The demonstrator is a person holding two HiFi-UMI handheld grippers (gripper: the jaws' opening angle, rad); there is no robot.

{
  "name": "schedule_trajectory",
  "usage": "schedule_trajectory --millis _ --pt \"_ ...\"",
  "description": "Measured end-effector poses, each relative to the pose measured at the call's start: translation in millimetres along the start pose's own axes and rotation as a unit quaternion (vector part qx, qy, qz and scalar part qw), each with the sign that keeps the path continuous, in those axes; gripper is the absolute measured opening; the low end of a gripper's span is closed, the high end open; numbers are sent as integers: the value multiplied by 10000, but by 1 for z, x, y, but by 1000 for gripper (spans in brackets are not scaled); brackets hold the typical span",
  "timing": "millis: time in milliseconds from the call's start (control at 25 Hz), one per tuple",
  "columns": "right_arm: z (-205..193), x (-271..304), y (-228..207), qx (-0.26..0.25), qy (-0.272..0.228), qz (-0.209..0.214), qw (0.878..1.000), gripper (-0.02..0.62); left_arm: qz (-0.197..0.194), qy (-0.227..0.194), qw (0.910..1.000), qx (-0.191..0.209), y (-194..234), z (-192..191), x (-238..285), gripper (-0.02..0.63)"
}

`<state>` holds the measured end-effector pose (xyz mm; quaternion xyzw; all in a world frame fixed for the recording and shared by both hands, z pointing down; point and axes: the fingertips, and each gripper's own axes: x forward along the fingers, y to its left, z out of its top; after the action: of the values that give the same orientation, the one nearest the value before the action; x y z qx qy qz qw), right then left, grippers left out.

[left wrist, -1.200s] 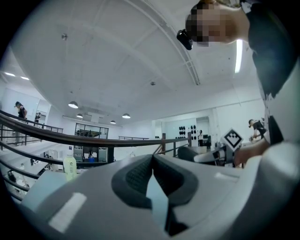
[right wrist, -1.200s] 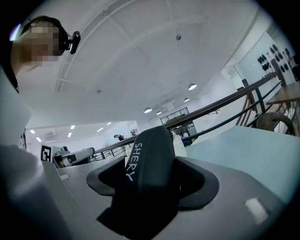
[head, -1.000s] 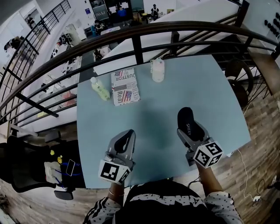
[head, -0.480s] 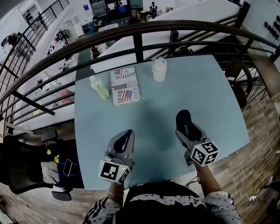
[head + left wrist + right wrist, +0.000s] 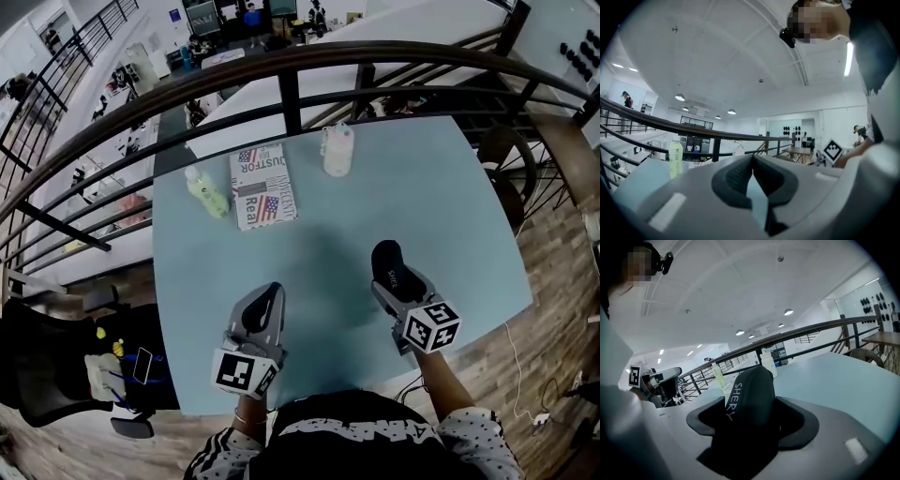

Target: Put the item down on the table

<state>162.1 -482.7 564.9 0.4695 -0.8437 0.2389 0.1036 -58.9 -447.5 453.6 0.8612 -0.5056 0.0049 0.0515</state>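
The right tongs (image 5: 401,286) grip the black item (image 5: 386,259); the left tongs (image 5: 265,302) are closed and empty. Lower the item flat onto the counter (image 5: 422,197) before opening.

Bare table (image 5: 441,216) lies open ahead of the right gripper (image 5: 397,285) and the black case (image 5: 386,259) clamped in it. A green bottle (image 5: 206,192), a newspaper (image 5: 262,186) and a white bottle (image 5: 337,152) crowd the far edge, with a railing (image 5: 281,75) behind them.

Green bottle (image 5: 208,192) beside printed packet (image 5: 263,186); white jar (image 5: 338,150) near railing (image 5: 281,70).
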Motion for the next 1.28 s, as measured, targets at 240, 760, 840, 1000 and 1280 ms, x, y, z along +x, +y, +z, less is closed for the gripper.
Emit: schedule_trajectory --millis 240,760,840,1000,1280 --pt "-13 13 -5 1 212 -38 9998 348 87 54 9999 -54 10 -4 2 0" --pt "-34 35 -18 -51 598 -131 9981 347 183 114 9997 -101 23 -11 11 0" --pt "-38 37 -20 -56 657 -148 9977 348 194 136 9997 -112 24 -12 12 0" --pt "-46 42 -23 -75 758 -170 9970 347 219 152 9996 -120 27 -15 13 0" --pt "-57 53 -24 -138 946 -175 9953 348 291 176 9993 -139 35 -18 13 0"
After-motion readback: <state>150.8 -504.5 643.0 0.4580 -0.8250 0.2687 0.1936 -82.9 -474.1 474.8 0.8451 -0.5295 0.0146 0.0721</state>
